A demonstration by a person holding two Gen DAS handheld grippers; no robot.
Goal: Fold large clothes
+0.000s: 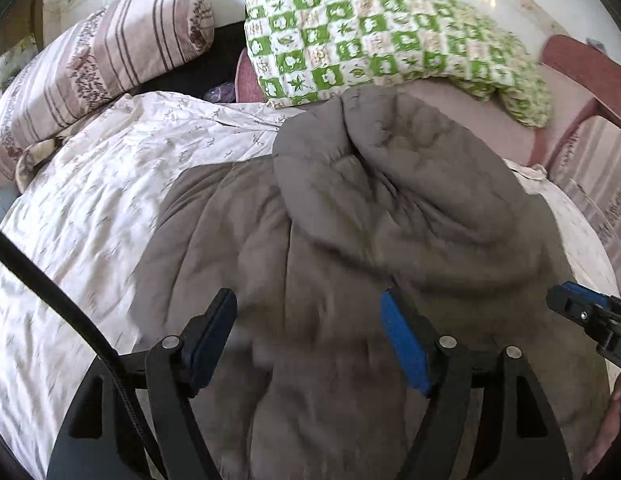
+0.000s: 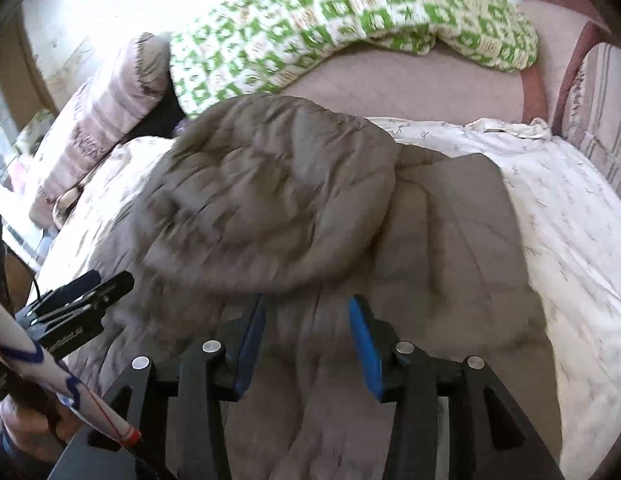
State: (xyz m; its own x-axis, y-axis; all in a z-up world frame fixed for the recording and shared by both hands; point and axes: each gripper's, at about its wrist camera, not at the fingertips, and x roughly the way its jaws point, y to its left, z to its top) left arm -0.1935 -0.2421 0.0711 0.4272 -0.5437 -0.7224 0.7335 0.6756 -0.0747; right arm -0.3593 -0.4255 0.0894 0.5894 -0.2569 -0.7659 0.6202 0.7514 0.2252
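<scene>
A large grey-brown padded coat point(image 1: 370, 216) lies on the bed, its upper part folded over in a rounded hump. It also shows in the right wrist view point(image 2: 270, 192). My left gripper point(image 1: 310, 320) is open just above the coat's near part, nothing between its blue pads. My right gripper point(image 2: 308, 320) is open above the coat's near part, beside the fold's edge. The right gripper shows at the left wrist view's right edge point(image 1: 586, 312); the left gripper shows at the right wrist view's left edge point(image 2: 76, 304).
A white patterned sheet point(image 1: 90, 208) covers the bed. A striped pillow point(image 1: 90, 68) lies far left, a green checked quilt point(image 1: 382, 36) along the back. A pink sofa edge point(image 2: 550, 64) and a striped cushion point(image 2: 598, 100) stand at right. A black cable point(image 1: 50, 300) crosses lower left.
</scene>
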